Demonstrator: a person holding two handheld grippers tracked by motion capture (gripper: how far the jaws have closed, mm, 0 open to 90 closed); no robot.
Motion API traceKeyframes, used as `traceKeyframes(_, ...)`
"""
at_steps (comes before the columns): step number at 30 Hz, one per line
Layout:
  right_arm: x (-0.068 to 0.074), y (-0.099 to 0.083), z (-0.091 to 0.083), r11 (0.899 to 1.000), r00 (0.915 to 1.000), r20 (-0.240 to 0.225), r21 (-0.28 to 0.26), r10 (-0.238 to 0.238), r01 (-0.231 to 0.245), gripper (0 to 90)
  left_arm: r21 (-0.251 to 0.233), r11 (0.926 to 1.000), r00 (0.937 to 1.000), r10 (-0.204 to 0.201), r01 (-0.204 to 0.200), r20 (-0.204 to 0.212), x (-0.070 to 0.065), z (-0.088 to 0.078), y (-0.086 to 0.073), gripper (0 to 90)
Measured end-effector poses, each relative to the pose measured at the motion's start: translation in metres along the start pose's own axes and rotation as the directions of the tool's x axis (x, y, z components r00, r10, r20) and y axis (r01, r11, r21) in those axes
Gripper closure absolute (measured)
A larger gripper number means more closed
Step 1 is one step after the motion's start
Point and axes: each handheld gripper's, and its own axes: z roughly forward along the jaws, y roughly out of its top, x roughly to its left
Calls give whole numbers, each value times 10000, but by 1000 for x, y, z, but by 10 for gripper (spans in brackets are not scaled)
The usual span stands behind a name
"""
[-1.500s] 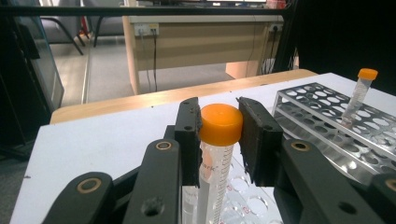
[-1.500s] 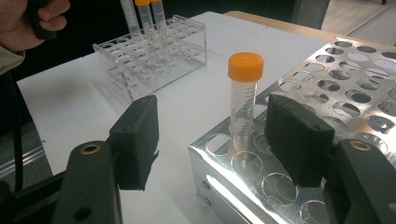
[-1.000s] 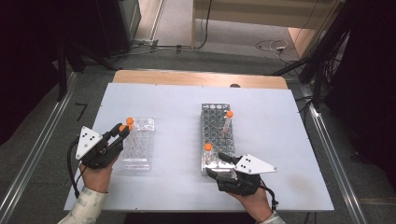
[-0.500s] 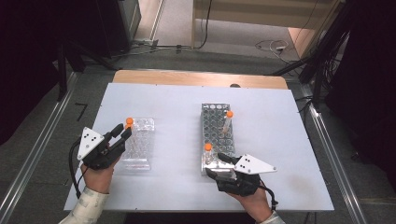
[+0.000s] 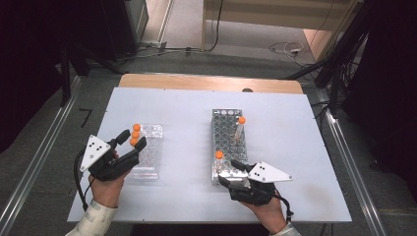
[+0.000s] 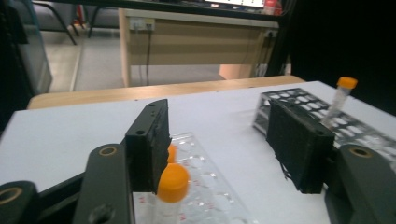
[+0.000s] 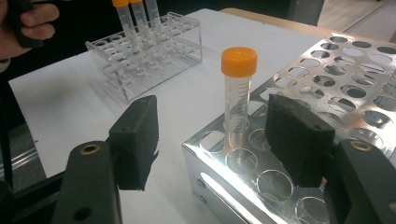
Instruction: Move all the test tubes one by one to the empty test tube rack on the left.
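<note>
A clear plastic rack [image 5: 150, 157] stands at the left with three orange-capped tubes [image 5: 135, 130] along its left edge. My left gripper [image 5: 133, 140] is at the nearest tube [image 6: 172, 183]. Its jaws have just been opening and now stand apart, with that tube upright in the rack beside the left pad [image 6: 152, 140]. A metal rack [image 5: 226, 129] at the right holds two orange-capped tubes, one far [image 5: 241, 123] and one near [image 5: 219, 156]. My right gripper [image 5: 235, 170] is open at the rack's near left corner, and the near tube [image 7: 238, 88] stands just beyond its jaws.
The white table [image 5: 187, 113] has a wooden strip along its far edge [image 5: 206, 82]. In the right gripper view the clear rack [image 7: 154, 56] and the other hand [image 7: 35, 21] lie beyond the open tabletop. Metal rails run along both sides of the table.
The left gripper's jaws have opened and let go of the orange-capped tube, which now stands in the clear rack. The right gripper has stayed where it was.
</note>
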Motion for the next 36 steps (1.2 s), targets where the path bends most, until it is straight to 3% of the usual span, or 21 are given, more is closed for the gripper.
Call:
traceKeyframes(6,-7,1,-1,9999,9991,408,-126,84,-79,340,100,9997,9972,218,-225,714,-20,1,-2,339)
traceKeyframes(9,-15,2,-2,9996,9970,754,-225,174,-158,341,383,9986,9909,311,-364,1311,-29,4,-5,315)
traceKeyframes(14,-30,6,4,9987,9889,1424,-328,430,-387,350,683,9959,9827,462,-593,1793,-40,9,-13,297)
traceKeyframes(19,-47,13,14,9974,9763,2062,-426,650,-574,371,821,9941,9786,536,-711,1987,-46,10,-19,297)
traceKeyframes(25,-73,24,32,9940,9513,2888,-503,1080,-976,393,777,9936,9772,650,-822,2021,-49,9,-22,297)
traceKeyframes(31,-94,30,50,9895,9286,3416,-504,1447,-1357,425,724,9947,9788,581,-735,1963,-47,7,-22,297)
traceKeyframes(36,-104,29,59,9873,9243,3480,-305,1569,-1561,485,731,9947,9791,573,-728,1954,-46,7,-23,297)
